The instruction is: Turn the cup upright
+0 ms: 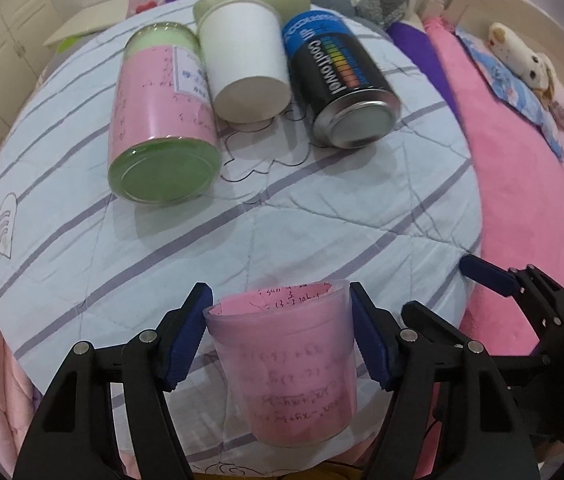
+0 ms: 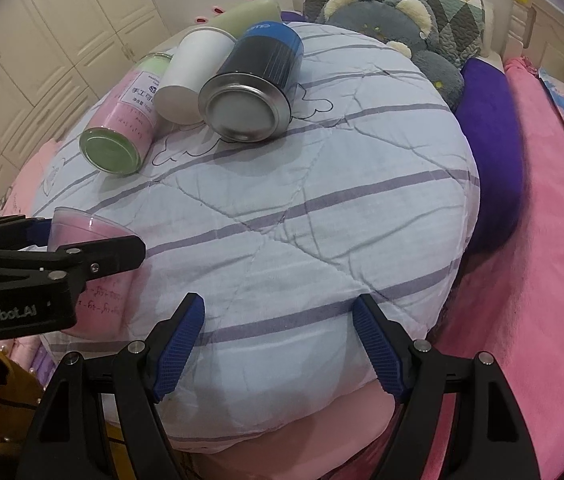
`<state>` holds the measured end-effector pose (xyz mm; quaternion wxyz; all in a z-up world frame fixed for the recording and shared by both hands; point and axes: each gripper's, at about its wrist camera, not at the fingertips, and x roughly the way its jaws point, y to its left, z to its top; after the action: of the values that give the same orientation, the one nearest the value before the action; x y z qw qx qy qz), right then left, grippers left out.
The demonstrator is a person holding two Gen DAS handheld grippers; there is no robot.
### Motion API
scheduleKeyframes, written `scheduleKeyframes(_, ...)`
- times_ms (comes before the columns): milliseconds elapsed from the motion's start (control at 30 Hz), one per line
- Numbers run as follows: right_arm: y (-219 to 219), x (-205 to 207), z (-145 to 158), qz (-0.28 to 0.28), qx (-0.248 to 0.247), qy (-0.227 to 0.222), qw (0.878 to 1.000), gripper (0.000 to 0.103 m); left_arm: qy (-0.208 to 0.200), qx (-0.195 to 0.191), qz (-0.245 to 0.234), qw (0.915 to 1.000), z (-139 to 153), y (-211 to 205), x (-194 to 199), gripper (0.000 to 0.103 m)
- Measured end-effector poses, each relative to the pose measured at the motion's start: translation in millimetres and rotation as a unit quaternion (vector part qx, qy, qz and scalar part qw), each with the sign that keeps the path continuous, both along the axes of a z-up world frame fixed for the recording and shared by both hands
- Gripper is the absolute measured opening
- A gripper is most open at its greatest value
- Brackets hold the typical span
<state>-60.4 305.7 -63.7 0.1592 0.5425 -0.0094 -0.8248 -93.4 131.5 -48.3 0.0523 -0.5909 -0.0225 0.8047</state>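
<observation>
A clear plastic cup lined with pink written-on paper (image 1: 294, 364) stands rim up between the blue pads of my left gripper (image 1: 279, 336), which is shut on it near the front edge of the striped quilt. In the right wrist view the same cup (image 2: 89, 236) shows at the left, held by the left gripper (image 2: 81, 240). My right gripper (image 2: 277, 344) is open and empty over the quilt's front edge. It also shows in the left wrist view (image 1: 494, 276) at the right.
On the pale blue striped quilt (image 1: 322, 216) three containers lie on their sides at the back: a pink-and-green jar (image 1: 161, 120), a white paper cup (image 1: 245, 64) and a black-and-blue can (image 1: 342, 84). Pink blanket (image 2: 542, 240), plush toys and pillows surround them.
</observation>
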Motion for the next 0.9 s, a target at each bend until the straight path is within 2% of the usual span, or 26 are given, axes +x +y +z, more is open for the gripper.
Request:
scheduleKeyframes(433, -0.4, -0.2, 9.6, -0.026, 0.001, 0.000, 1.000, 0.078, 0.049, -0.012, -0.036, 0.9981, 20.8, -5.2, 6.6, 0.069)
scheduleKeyframes(900, -25.7, -12.5, 17.9, -0.032, 0.009, 0.007, 0.999, 0.078, 0.092, -0.042, -0.052, 0.9936, 37.9, -23.4, 0.7, 0.067)
